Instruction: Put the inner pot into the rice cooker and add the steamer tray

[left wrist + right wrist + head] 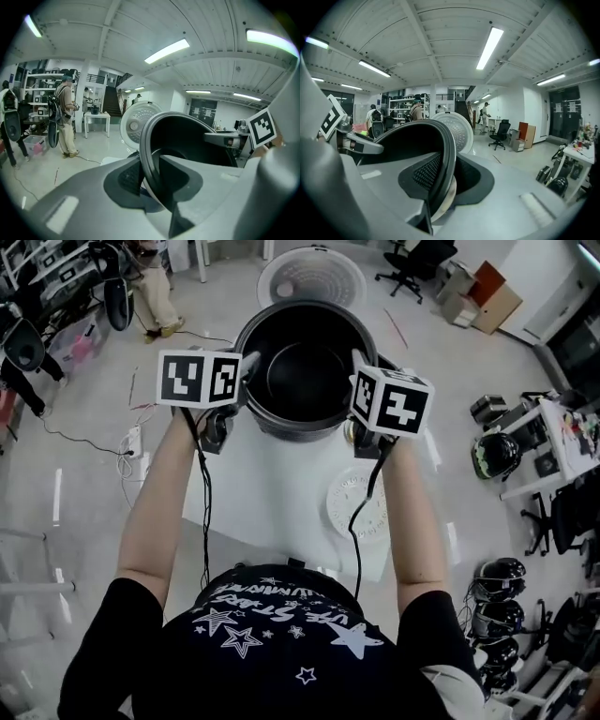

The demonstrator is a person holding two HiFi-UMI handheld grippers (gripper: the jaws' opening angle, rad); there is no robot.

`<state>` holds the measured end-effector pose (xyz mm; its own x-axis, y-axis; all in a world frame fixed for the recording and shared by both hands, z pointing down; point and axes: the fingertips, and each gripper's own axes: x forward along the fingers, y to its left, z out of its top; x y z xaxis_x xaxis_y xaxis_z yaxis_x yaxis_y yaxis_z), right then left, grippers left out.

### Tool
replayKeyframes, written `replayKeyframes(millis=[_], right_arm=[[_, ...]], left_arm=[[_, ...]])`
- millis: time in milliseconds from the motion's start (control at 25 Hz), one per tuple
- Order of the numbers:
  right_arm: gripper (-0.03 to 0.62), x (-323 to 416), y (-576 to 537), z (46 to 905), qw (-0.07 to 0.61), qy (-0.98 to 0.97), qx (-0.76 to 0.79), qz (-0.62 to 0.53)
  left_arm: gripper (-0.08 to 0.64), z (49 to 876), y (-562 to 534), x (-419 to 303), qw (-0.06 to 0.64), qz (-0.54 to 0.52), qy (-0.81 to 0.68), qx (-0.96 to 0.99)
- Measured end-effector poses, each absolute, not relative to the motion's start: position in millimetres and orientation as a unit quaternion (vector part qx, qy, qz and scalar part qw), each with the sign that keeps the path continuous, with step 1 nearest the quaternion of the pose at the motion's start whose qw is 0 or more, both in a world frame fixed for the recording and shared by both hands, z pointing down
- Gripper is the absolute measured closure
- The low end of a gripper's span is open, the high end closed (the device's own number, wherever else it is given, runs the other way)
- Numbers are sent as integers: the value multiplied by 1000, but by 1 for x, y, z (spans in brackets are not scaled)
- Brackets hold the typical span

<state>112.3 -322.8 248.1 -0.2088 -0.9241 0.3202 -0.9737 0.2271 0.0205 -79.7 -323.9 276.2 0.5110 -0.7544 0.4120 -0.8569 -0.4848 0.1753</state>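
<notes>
Grip is two-handed: your left claw (pixel 150 174) and right claw (pixel 439 183) each clamp, nearly closed, on opposite rim edges of the inner pot (pixel 305 381), holding it mouth-up over the far end of the counter (pixel 272 498). The rice cooker lid (pixel 311 276) stands open straight ahead, beyond the pot, equally near both hands.

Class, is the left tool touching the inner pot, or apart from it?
Touching. In the left gripper view the left tool clamps the rim of the inner pot, with its jaws pressed against both sides.
</notes>
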Motion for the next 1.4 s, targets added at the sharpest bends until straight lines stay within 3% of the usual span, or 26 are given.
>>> replayKeyframes(millis=[320,600,920,1240,1400], right_arm=[[486,133,-395,260,158,-793,574,126],[488,109,-432,273,163,-793,563,165],[490,101,-433,327,199,-765,579,201],[495,111,-442,363,220,-734,601,226],[509,119,-441,386,232,-716,606,257]], left_arm=[[454,290,-384,-57,231,172,-474,832],[454,297,-420,-81,257,202,-462,824],[454,359,-431,-88,302,231,-419,825],[454,387,-452,-80,301,268,-390,828],[454,398,-450,-73,257,320,-379,829]])
